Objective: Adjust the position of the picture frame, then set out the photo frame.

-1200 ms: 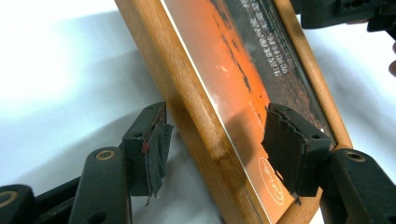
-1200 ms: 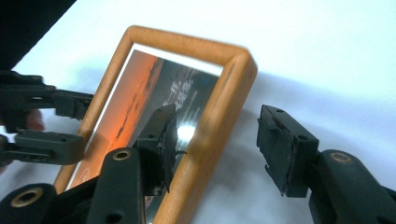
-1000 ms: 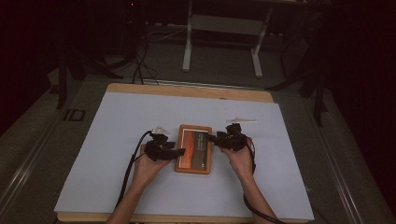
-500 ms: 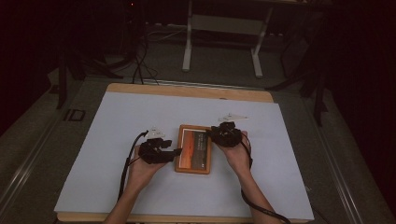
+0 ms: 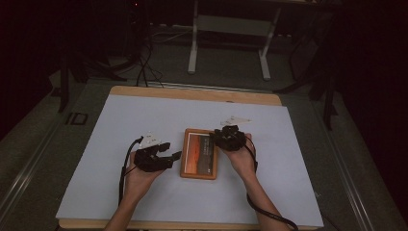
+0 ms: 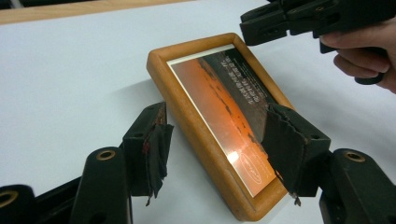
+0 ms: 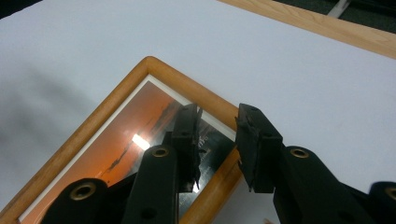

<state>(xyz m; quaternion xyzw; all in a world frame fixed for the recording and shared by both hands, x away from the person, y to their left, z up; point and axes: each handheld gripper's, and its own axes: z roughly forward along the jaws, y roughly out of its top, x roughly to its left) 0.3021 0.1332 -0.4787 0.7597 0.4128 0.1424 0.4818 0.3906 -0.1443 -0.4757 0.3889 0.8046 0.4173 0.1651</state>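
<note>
We find the orange-pictured wooden photo frame [image 5: 199, 154] flat on the white-covered table [image 5: 144, 120], dark room around. Right gripper [image 5: 222, 138] has just narrowed astride its edge; left gripper [image 5: 166, 157] gapes beside it.

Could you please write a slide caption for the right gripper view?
Right hand-held gripper straddling the edge of a flat rectangular wooden picture frame on a pale sheet.
</note>
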